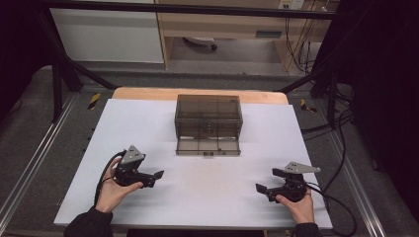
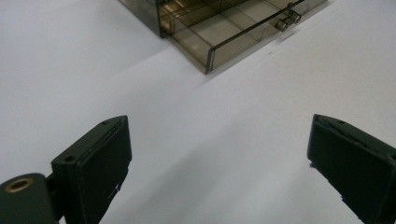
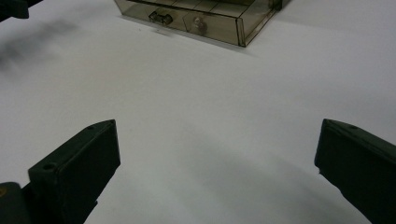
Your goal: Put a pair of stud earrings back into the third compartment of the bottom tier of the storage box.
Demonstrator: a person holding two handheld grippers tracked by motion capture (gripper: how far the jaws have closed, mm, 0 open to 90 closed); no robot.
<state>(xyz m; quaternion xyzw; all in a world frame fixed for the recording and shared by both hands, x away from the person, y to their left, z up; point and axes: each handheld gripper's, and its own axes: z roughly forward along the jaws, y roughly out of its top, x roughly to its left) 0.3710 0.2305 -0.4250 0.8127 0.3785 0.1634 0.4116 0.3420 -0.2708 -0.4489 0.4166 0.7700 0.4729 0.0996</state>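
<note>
The cabinet stands ahead of both tongs, midway between them, its bottom drawer pulled out toward the person, knobs in front. The left tongs and right tongs rest low on the table, each with jaws wide apart and empty. This looks like a rest pose; closing the drawer would likely call for reaching forward to its front.
</note>
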